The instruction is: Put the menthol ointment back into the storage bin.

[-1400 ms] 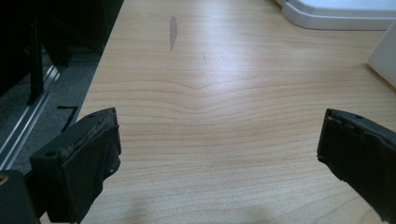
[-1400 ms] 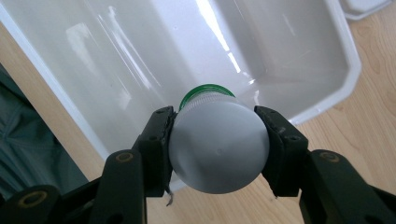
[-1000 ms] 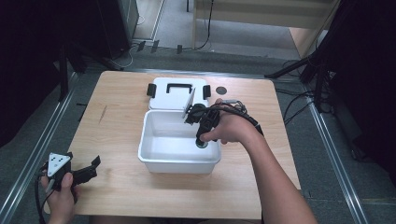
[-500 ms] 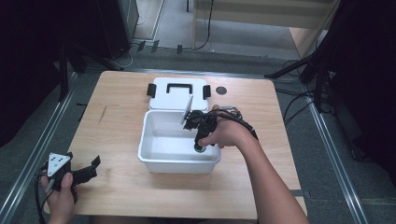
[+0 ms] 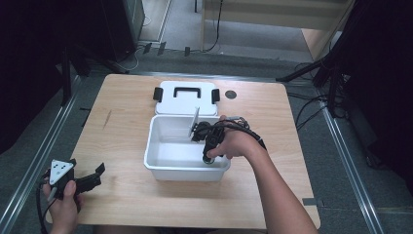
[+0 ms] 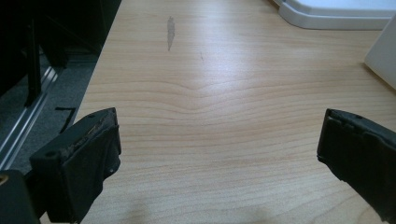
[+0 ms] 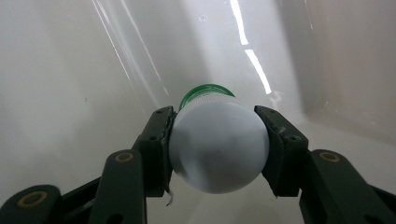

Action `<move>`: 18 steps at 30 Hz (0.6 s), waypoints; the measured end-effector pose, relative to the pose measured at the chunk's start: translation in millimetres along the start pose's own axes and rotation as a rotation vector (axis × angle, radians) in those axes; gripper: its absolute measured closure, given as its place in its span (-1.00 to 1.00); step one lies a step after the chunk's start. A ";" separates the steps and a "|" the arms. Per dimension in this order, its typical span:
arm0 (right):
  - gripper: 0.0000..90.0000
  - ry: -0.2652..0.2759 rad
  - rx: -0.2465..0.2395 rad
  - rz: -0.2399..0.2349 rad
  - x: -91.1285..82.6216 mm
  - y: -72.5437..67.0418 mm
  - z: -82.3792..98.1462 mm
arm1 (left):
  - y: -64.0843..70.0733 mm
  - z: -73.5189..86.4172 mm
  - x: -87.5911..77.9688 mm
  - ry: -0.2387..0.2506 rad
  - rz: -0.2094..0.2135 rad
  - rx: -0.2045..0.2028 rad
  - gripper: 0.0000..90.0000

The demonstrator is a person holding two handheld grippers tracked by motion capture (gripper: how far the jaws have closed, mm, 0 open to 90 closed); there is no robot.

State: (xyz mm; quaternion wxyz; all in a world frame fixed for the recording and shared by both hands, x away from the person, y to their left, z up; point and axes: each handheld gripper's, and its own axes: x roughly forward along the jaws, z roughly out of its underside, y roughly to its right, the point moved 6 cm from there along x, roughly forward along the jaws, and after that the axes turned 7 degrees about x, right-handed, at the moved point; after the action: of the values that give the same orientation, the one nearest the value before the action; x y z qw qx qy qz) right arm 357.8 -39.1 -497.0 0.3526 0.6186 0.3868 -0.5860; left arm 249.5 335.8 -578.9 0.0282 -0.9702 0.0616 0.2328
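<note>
Wooden table [image 5: 126, 141], light grain, dark streak on its left part, also seen far ahead in the left gripper view [image 6: 170, 32]. Grey floor and metal rails around it.

White plastic bin [image 5: 160, 168], open top, sits mid-table, slightly right of centre. Its inside walls are glossy white in the right gripper view [image 7: 70, 70], with streaks of reflected light.

White lid [image 5: 185, 103] with a black handle and black side clips lies flat on the table just beyond the bin's far wall, touching or nearly touching it. A corner of it shows at the top right of the left gripper view [image 6: 327, 14].

Right forearm comes in from the near right and reaches over the bin's right side. The right hand [image 5: 234, 144] holds the right gripper [image 5: 208, 158] pointing down into the bin, near its near-right corner. Cable loops over the back of the hand.

Left hand [image 5: 63, 200] at the near-left corner of the table, holding the left gripper [image 5: 95, 175] low over the wood, grey three-cornered plate on top. Jaws spread wide, nothing between them, bare table beneath [image 6: 219, 140].

Small round dark spot [image 5: 231, 94] on the table, far right of the lid; cannot tell what it is.

White bottle [image 7: 218, 147], rounded base toward the camera, green cap [image 7: 205, 91] at the far end pointing toward the bin floor. The right gripper's jaws are clamped on its two sides. Bottle is inside the bin; whether the cap touches the floor cannot be told.
</note>
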 end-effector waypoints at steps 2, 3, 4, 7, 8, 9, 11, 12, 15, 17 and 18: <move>0.14 -0.001 -0.003 -0.003 1.8 -1.1 -0.3 | 0.0 0.0 0.2 0.001 -0.001 0.000 -1.00; 0.14 0.001 -0.010 -0.005 2.7 -1.5 -0.7 | 0.0 0.0 0.2 0.001 -0.001 0.000 -1.00; 0.14 -0.002 -0.012 -0.003 2.8 -1.9 -0.7 | 0.1 0.0 0.2 0.001 -0.002 0.000 -1.00; 0.14 -0.002 -0.022 -0.003 3.2 -3.3 -1.6 | 0.1 0.0 0.2 0.001 -0.002 0.000 -1.00; 0.14 -0.002 -0.024 -0.003 3.6 -3.2 -1.7 | 0.1 0.0 0.2 0.001 -0.001 0.000 -1.00; 0.14 -0.001 -0.024 -0.003 4.3 -3.3 -1.6 | 0.1 0.0 0.2 0.001 -0.002 0.000 -1.00; 0.14 -0.003 -0.029 -0.001 7.0 -3.3 -1.0 | 0.1 0.0 0.2 0.001 -0.001 0.001 -1.00; 0.14 -0.009 -0.029 0.002 8.1 -3.8 -0.2 | 0.2 -0.1 0.1 0.001 -0.001 0.000 -1.00; 0.14 -0.003 -0.055 0.001 11.1 -4.6 -0.1 | 0.1 0.0 0.0 0.000 0.001 0.000 -1.00; 0.14 -0.011 -0.051 0.003 13.2 -5.1 0.6 | 0.1 0.0 0.1 0.001 0.000 0.000 -1.00; 0.14 -0.012 -0.056 0.006 14.7 -4.6 0.5 | 0.1 0.0 0.0 0.000 -0.001 0.003 -1.00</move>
State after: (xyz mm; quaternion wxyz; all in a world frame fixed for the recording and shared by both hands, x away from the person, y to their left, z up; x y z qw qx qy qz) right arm 353.7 -36.5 -511.7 0.3738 0.6061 0.3992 -0.5776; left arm 249.6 335.7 -578.9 0.0297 -0.9702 0.0615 0.2325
